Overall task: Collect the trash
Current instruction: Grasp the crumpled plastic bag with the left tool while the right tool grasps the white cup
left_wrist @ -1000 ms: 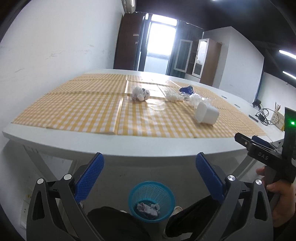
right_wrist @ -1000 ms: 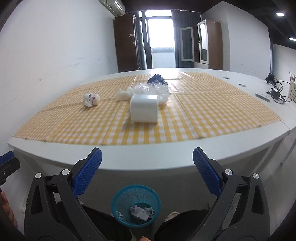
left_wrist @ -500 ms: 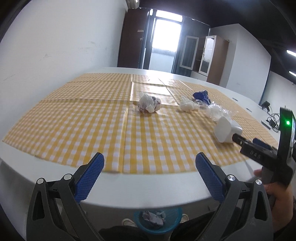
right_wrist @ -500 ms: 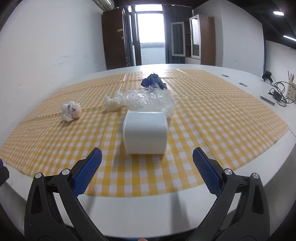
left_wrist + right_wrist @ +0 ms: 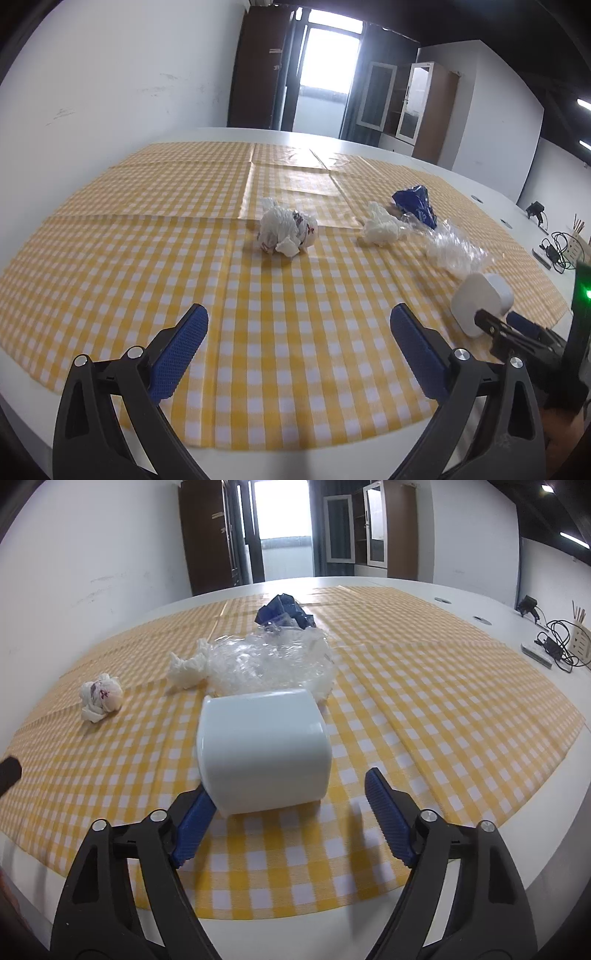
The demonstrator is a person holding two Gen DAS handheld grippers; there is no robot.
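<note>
A white cup [image 5: 264, 751] lies on its side on the yellow checked cloth [image 5: 424, 709]. My right gripper [image 5: 284, 797] is open, its jaws just reaching the cup's near end; it also shows in the left wrist view [image 5: 517, 330] by the cup [image 5: 480, 299]. My left gripper [image 5: 299, 339] is open and empty over the cloth, short of a crumpled printed paper ball [image 5: 286, 230]. Further back lie a white tissue wad [image 5: 380, 225], clear plastic film [image 5: 452, 249] and a blue wrapper [image 5: 415, 201]. The right wrist view shows the ball [image 5: 101, 696], wad [image 5: 184, 668], film [image 5: 269, 664] and wrapper [image 5: 284, 611].
The cloth covers a big white table [image 5: 229, 456]. Cables, a charger and a wooden holder [image 5: 554, 642] sit at the table's far right edge. A white wall [image 5: 110, 81] runs along the left. Cabinets and a bright doorway [image 5: 325, 81] stand behind.
Both grippers have risen from below the table edge and moved forward over the cloth. The blue bin under the table has dropped out of view. The right gripper has closed in on the white cup.
</note>
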